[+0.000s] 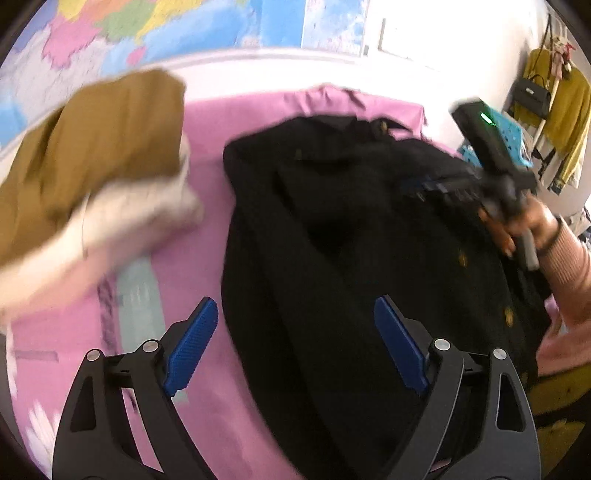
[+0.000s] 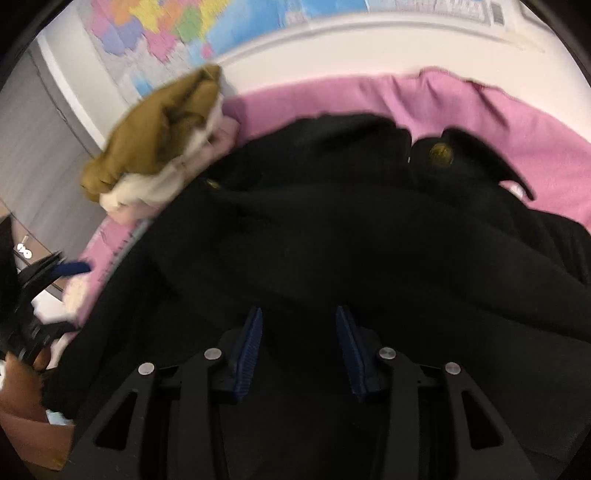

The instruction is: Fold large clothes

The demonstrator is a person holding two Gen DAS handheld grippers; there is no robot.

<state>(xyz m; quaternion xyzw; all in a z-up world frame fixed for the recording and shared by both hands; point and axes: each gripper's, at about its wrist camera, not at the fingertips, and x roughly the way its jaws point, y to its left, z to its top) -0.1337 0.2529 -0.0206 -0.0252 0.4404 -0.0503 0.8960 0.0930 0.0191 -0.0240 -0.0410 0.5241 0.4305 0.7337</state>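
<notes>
A large black coat (image 1: pixel 351 258) with gold buttons lies crumpled on a pink sheet (image 1: pixel 207 122). It also fills the right wrist view (image 2: pixel 332 240). My left gripper (image 1: pixel 295 343) is open and empty, just above the coat's near left edge. My right gripper (image 2: pixel 299 350) is open with its blue pads partly apart, low over the coat's black cloth; nothing shows held between them. The right gripper also shows in the left wrist view (image 1: pixel 491 177), at the coat's right side. The left gripper shows at the left edge of the right wrist view (image 2: pixel 70 267).
A stack of folded clothes, brown (image 1: pixel 96 147) on top of cream and pale pink, sits on the sheet left of the coat; it also shows in the right wrist view (image 2: pixel 159 144). A wall map (image 1: pixel 147 29) hangs behind. Yellow garments and a black bag (image 1: pixel 535 96) hang at the far right.
</notes>
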